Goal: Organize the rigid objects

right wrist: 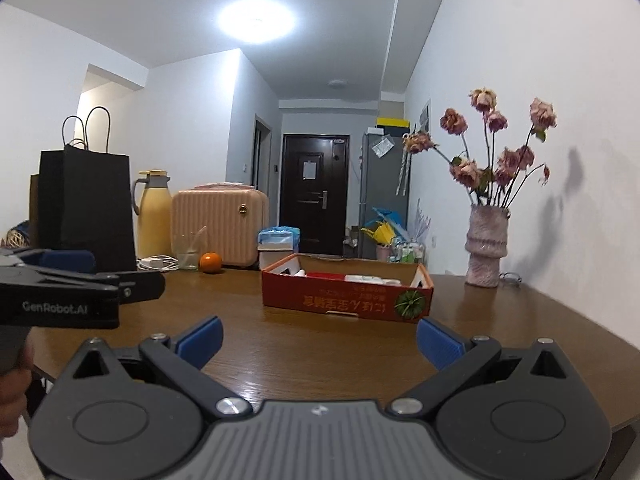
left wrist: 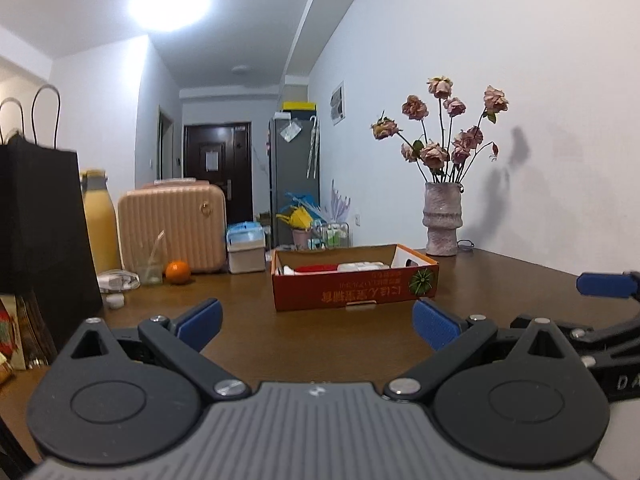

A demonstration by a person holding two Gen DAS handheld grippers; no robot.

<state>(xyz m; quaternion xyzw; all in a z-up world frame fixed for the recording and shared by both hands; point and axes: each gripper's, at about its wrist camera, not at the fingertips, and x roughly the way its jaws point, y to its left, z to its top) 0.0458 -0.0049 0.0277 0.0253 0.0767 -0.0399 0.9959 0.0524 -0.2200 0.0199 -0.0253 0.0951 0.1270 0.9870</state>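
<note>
Both grippers, left gripper (left wrist: 316,330) and right gripper (right wrist: 318,338), hover with blue-padded fingers spread and empty above the brown wooden table (left wrist: 248,344), facing the shallow orange cardboard box (left wrist: 354,286) holding 2 or more white and red items; approach level, slowly.

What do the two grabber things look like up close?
Both look the same. The left gripper and the right gripper each have a grey ribbed body, two round black discs, black link bars with silver screws, and jaws tipped with blue ribbed pads. The left one, seen from the side in the right wrist view, has "GenRobot.AI" printed in pale letters on its black body. No cables or sleeves show.
</note>
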